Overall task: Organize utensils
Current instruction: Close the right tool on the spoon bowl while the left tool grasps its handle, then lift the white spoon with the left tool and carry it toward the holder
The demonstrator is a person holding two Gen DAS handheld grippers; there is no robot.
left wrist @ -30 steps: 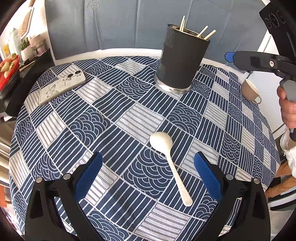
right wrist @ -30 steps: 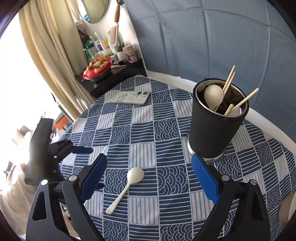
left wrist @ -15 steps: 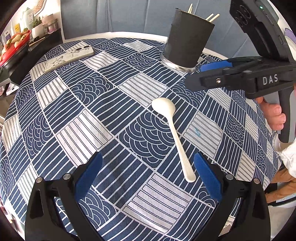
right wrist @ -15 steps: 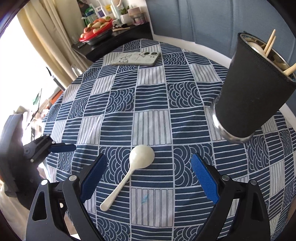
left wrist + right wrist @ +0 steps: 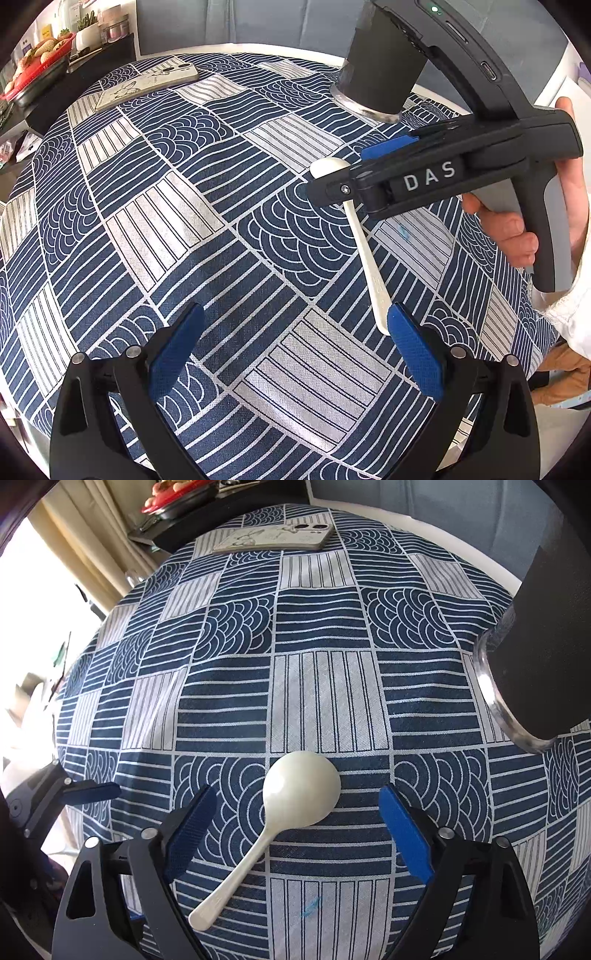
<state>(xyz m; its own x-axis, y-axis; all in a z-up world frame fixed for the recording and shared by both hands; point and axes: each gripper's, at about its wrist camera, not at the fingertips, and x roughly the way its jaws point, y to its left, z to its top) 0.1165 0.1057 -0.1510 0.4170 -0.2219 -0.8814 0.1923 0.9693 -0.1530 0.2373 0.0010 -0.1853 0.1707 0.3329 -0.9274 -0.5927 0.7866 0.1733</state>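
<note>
A white spoon [image 5: 301, 790] lies on the blue patterned tablecloth [image 5: 325, 686], bowl toward the black utensil holder [image 5: 546, 646]. My right gripper [image 5: 297, 794] hangs low over the spoon. Its jaws are closing, the spoon's bowl sits between them, and the pads stand clear of it on both sides. In the left wrist view the right gripper [image 5: 338, 170] covers part of the spoon [image 5: 369, 258]. My left gripper [image 5: 295, 310] is open and holds nothing. The handle's end lies just beside its right finger [image 5: 410, 343]. The holder [image 5: 384, 66] stands behind.
A phone [image 5: 147, 85] in a pale case lies at the far left of the round table. A dark side shelf beyond the table carries a red bowl of fruit [image 5: 37, 62]. A person's hand [image 5: 517, 229] grips the right tool's handle at the right edge.
The right gripper came down over the spoon, so its bowl now lies between the fingers, and the jaws narrowed slightly. The left gripper sank closer to the cloth, nearing the handle's end.
</note>
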